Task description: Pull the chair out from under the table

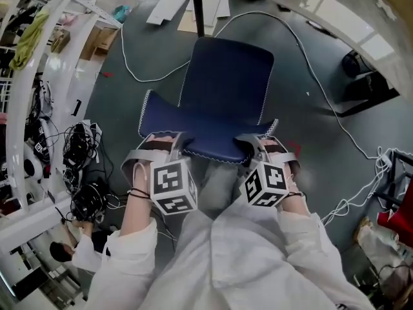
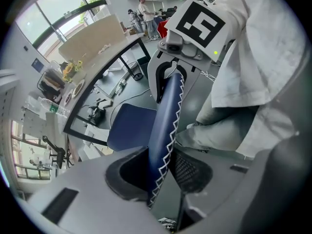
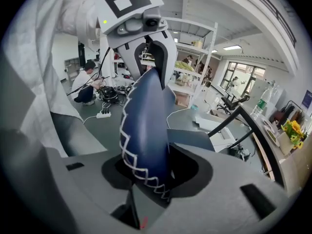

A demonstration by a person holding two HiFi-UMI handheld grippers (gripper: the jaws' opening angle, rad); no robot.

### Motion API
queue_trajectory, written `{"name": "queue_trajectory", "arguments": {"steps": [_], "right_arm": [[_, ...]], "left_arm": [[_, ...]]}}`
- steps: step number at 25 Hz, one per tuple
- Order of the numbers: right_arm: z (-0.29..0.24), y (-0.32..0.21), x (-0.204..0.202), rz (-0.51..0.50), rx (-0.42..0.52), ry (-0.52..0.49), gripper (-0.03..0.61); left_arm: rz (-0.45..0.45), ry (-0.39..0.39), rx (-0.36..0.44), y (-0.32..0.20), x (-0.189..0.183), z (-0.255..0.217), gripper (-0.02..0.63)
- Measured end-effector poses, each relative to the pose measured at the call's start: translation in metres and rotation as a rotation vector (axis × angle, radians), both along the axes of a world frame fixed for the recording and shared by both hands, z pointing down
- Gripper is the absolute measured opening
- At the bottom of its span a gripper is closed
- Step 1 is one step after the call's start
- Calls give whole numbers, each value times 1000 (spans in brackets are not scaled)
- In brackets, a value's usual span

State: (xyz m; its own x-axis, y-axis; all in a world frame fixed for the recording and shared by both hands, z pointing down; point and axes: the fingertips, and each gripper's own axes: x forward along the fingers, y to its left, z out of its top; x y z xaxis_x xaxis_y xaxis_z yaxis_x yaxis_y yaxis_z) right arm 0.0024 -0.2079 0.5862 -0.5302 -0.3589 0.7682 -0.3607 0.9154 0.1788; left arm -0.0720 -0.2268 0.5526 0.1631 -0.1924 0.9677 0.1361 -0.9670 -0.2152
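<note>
A navy blue chair (image 1: 227, 82) with white zigzag stitching stands on the grey floor in front of me, its seat toward the table (image 1: 335, 15). My left gripper (image 1: 169, 150) is shut on the left part of the backrest's top edge (image 1: 193, 137), and my right gripper (image 1: 258, 150) is shut on the right part. In the left gripper view the padded edge (image 2: 165, 126) runs between the jaws of the left gripper (image 2: 158, 172), with the right gripper (image 2: 168, 74) clamped farther along. The right gripper view shows the backrest (image 3: 146, 126) filling the right gripper (image 3: 151, 172).
The table's black leg (image 1: 197, 5) stands just beyond the seat. White cables (image 1: 322, 89) snake over the floor, with a tangle of black cables (image 1: 80, 147) by a white rack (image 1: 26, 95) at the left. A person (image 3: 87, 84) crouches near a power strip (image 3: 103, 114).
</note>
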Motion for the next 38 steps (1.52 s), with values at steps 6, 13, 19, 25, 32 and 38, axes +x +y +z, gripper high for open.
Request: {"name": "queue_trajectory", "arguments": {"steps": [6, 13, 19, 25, 32, 38], "right_arm": [[-1, 49, -21, -78, -19, 16, 143], [7, 95, -43, -100, -50, 34, 143], [9, 131, -68, -90, -48, 32, 143], [7, 185, -98, -58, -42, 28, 143], [7, 258, -139, 3, -32, 16, 143], [7, 317, -170, 9, -33, 6, 143]], "left_arm": [[-57, -7, -11, 52, -22, -1, 133], [-98, -6, -39, 95, -43, 5, 133], [-88, 15, -13, 132, -68, 6, 133], [-36, 26, -8, 184, -98, 4, 133], [10, 15, -6, 254, -141, 6, 133], [14, 11, 17, 309, -170, 5, 133]]}}
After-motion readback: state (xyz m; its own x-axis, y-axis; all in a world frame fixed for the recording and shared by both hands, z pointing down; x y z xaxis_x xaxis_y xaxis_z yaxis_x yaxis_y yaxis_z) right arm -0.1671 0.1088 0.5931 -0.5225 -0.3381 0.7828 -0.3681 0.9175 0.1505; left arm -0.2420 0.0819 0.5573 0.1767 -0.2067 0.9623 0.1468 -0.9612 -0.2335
